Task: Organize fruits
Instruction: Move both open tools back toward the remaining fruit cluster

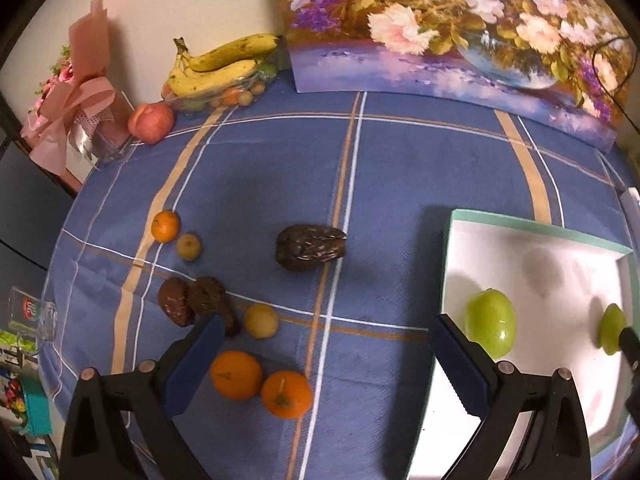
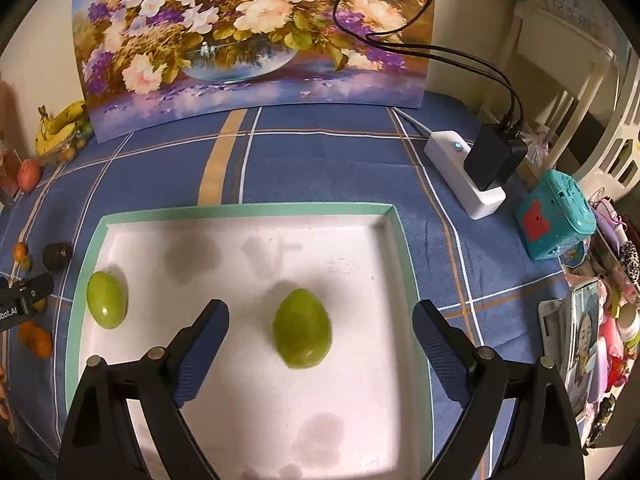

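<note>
Both views are dim and warm-tinted, lit from overhead — soft grey shadows fall on the tablecloth (image 1: 280,160) ahead of the left gripper (image 1: 326,340) and blotch the white tray (image 2: 240,248) floor ahead of the right gripper (image 2: 320,328). Small glints of glare sit on the green fruits (image 2: 302,328) in the tray. Strong fisheye bending curves the painting (image 2: 248,40) and cloth stripes; black vignette rings every corner — detail near the edges is soft, the centre fairly sharp

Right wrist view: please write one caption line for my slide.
Open right hand-held gripper above a white tray holding two green fruits.
</note>
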`<control>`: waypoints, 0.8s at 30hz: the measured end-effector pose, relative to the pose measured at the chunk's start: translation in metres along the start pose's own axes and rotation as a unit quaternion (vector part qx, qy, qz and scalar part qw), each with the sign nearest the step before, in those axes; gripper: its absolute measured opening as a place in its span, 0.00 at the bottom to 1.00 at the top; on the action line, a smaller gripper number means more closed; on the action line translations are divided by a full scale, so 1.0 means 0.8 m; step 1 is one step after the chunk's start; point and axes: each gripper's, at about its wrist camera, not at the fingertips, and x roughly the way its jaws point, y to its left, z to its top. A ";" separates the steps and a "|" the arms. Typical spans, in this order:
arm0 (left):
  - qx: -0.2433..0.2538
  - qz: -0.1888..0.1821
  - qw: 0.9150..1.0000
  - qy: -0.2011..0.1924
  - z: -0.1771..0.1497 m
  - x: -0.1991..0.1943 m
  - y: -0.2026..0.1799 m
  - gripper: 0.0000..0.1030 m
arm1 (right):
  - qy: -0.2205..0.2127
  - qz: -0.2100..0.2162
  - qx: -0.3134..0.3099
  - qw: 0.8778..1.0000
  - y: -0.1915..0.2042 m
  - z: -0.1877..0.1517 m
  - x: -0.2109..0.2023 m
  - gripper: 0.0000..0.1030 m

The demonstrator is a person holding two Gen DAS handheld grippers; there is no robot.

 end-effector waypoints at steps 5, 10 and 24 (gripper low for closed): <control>0.008 -0.001 1.000 -0.018 0.002 -0.012 0.013 1.00 | -0.006 0.013 -0.006 1.000 0.025 -0.013 -0.011 0.91; 0.016 -0.003 1.000 -0.026 0.004 -0.018 0.028 1.00 | -0.009 0.010 -0.012 1.000 0.045 -0.018 -0.016 0.91; 0.003 -0.015 0.998 -0.058 0.016 -0.022 0.116 1.00 | -0.044 0.048 -0.016 0.998 0.085 -0.016 -0.033 0.91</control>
